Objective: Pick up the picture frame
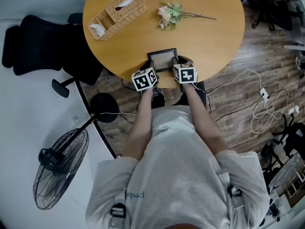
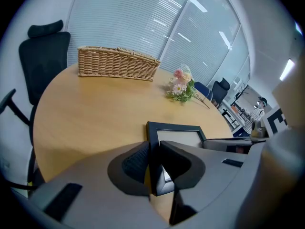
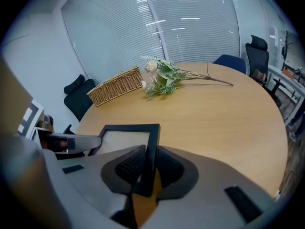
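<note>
A small black picture frame [image 1: 163, 54] lies at the near edge of the round wooden table [image 1: 214, 42]. My left gripper [image 1: 151, 68] clasps the frame's left bar. In the left gripper view that bar of the frame [image 2: 175, 127] runs between the two dark pads of the left gripper [image 2: 153, 165], which press on it. My right gripper [image 1: 177, 67] holds the opposite bar. The right gripper view shows the frame [image 3: 127, 127] with its right bar pinched in the right gripper [image 3: 148, 170]. The frame's near edge is hidden behind the jaws.
A wicker basket [image 1: 117, 12] sits at the table's far left and a bunch of artificial flowers [image 1: 171, 14] lies in the middle. A black office chair [image 1: 42, 44] stands left of the table, a floor fan [image 1: 59, 168] lower left, and cables [image 1: 267, 104] trail on the right.
</note>
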`<state>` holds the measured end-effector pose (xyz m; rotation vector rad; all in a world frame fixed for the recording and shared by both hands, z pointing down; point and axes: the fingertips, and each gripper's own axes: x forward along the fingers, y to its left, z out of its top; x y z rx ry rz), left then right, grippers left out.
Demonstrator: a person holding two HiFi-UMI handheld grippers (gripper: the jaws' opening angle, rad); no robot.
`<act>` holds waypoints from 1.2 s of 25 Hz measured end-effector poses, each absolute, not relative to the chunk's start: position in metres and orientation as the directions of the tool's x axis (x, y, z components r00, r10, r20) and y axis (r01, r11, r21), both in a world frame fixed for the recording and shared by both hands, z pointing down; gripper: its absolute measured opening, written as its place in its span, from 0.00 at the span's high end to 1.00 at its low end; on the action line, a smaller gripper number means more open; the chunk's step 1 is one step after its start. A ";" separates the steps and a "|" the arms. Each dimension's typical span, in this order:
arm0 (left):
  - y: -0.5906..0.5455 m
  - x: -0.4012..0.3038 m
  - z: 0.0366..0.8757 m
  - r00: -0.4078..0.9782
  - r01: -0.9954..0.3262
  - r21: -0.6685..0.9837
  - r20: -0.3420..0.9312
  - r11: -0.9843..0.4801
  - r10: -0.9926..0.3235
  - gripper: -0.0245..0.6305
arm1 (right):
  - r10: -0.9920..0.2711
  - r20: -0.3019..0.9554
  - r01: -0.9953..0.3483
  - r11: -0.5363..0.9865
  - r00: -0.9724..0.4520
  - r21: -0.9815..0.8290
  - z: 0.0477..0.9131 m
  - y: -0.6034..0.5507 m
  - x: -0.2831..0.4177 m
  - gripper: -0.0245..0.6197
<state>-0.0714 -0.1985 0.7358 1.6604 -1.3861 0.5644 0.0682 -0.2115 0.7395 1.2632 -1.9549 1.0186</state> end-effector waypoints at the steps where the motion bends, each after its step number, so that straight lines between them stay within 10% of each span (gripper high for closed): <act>1: -0.199 -0.072 0.734 0.263 -0.949 0.315 0.796 0.002 -0.545 0.83 | -0.475 0.801 -0.928 0.255 -0.366 -0.273 0.738 -0.212 0.067 0.84; 30: -0.235 -0.101 0.633 0.255 -0.962 0.247 0.658 -0.116 -0.709 0.83 | -0.682 0.645 -0.938 0.277 -0.346 -0.210 0.637 -0.241 0.038 0.85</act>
